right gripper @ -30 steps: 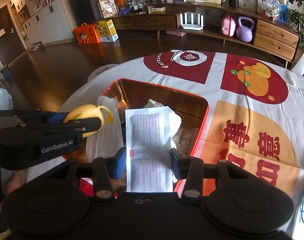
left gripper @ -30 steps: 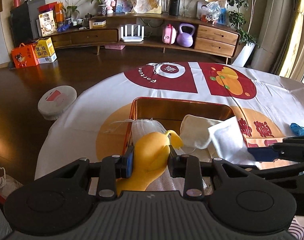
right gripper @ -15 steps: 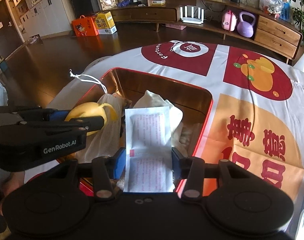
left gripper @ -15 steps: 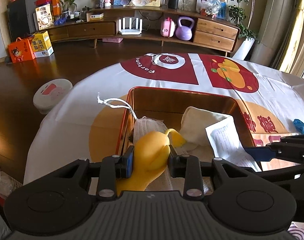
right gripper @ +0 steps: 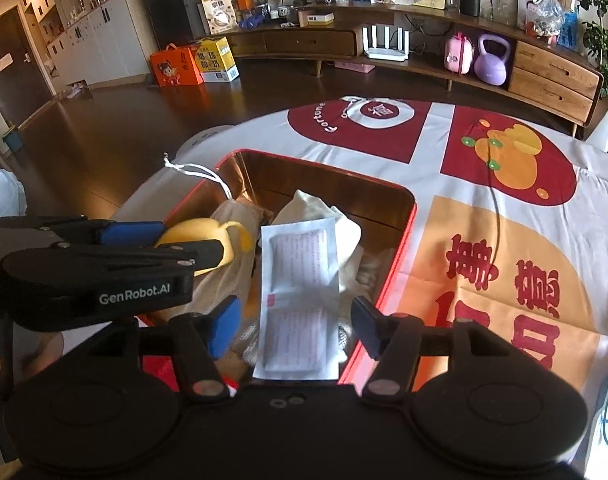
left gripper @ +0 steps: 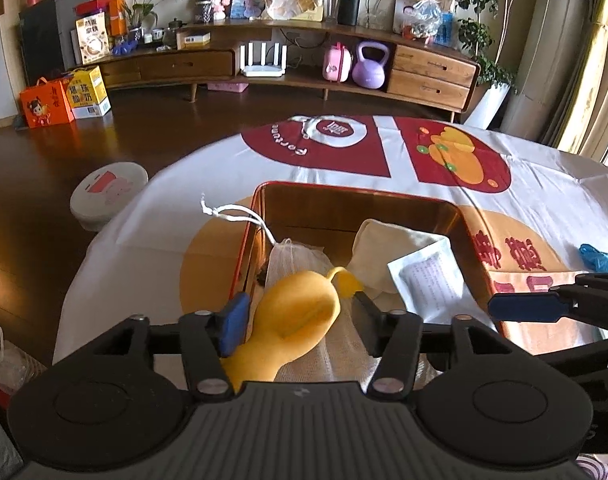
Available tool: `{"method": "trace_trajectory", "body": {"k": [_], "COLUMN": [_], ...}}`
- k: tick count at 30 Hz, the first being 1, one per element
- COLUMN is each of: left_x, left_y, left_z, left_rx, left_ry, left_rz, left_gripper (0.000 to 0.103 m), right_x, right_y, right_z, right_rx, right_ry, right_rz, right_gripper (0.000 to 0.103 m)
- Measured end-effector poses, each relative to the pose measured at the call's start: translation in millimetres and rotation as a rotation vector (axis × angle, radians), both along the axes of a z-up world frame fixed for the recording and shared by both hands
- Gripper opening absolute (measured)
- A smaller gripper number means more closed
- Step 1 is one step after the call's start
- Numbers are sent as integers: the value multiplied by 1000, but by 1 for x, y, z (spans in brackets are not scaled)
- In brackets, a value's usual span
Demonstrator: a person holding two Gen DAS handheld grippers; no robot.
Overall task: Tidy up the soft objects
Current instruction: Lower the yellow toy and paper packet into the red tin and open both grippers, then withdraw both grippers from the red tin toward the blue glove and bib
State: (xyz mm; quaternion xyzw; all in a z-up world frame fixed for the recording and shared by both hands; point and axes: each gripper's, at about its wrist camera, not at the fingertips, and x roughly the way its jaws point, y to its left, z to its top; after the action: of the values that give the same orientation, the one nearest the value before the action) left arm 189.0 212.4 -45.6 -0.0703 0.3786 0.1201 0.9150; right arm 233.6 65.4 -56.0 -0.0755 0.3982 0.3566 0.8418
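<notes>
Status: While both grippers hang over the near end of the tin, each has just been opening, with its item between the spread jaws.
Left gripper (left gripper: 298,312): jaws have just been opening; the yellow soft toy (left gripper: 296,320) lies between them, the right pad clear of it, the left pad (left gripper: 234,322) just beside or grazing it, which cannot be told.
Right gripper (right gripper: 292,322): jaws have just been opening; the white paper sachet (right gripper: 298,280) lies between them with a gap at each side, so it is released.
Container: red-rimmed metal tin (left gripper: 359,194) on the tabletop cloth (left gripper: 543,172), at 12 o'clock from both grippers.
Toy location: near-left corner of the tin, lying on a white mesh drawstring bag (left gripper: 300,260), whose cord (left gripper: 234,212) trails over the rim toward 11 o'clock.
Sachet location: near-right part of the tin, leaning on a cream cloth pouch (left gripper: 387,248).
Handling, toy: judged light, squashy and springy; grip across the fat body, not the thin curled tip at 1 o'clock.
Handling, sachet: judged thin, limp and smooth; pinch a sealed edge, lightly.
Outlier: a blue crumpled item (left gripper: 597,258) lies on the cloth at 3 o'clock, outside the tin.
</notes>
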Motion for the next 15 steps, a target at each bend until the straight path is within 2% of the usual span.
{"method": "trace_trajectory", "body": {"k": [11,15], "left_x": [-16,-22], "left_y": [-11,-18], "left_z": [18,24], "left_rx": [1,-7], "left_ry": [-32,-45], "left_rz": [-3,-7], "left_gripper": [62,62], "right_x": [-14,-20], "right_y": [-24,-35], "right_z": [19,25], "right_rx": [49,60], "right_ry": [-12,-18], "right_rz": [9,9], "right_gripper": [64,71]}}
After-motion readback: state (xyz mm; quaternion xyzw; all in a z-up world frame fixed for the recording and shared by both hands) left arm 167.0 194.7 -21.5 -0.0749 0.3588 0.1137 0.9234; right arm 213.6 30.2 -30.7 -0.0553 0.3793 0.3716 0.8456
